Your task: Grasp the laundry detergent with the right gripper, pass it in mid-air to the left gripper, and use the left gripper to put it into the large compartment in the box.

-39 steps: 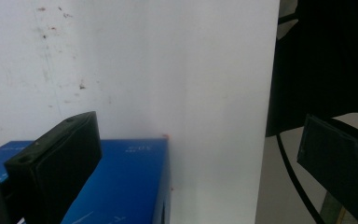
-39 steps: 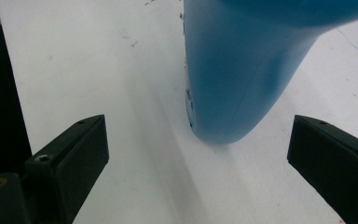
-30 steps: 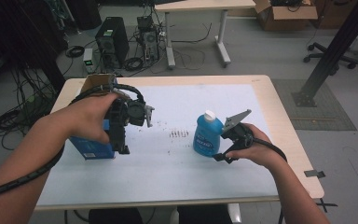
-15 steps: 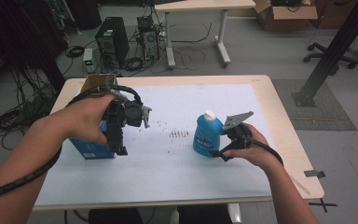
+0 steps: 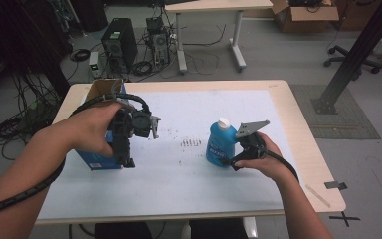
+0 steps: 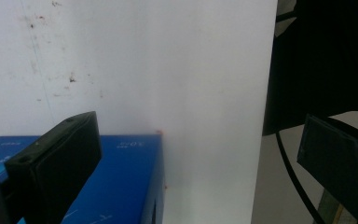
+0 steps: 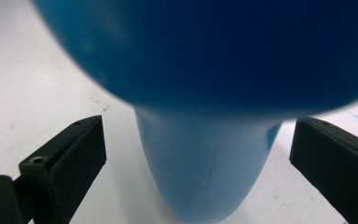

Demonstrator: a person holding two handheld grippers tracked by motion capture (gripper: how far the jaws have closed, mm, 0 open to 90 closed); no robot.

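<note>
A blue bottle (image 5: 219, 147) with a white cap stands upright right of the table's middle. My right gripper (image 5: 232, 162) is low at its right side. It is open, and the bottle's blue body (image 7: 205, 168) stands between the wide-apart jaws, touching neither. At the left stands a blue box (image 5: 95, 160) with an open cardboard flap. My left gripper (image 5: 125, 160) points down at the box's right edge and is open. Its left jaw hangs over the blue box top (image 6: 121, 177); the right jaw is past the table edge.
A patch of dark specks (image 5: 191, 143) marks the white tabletop (image 5: 189, 189) between box and bottle. A strip of black tape (image 5: 335, 185) lies at the near right corner. Computer towers (image 5: 117, 42) and cables sit on the floor beyond the far edge.
</note>
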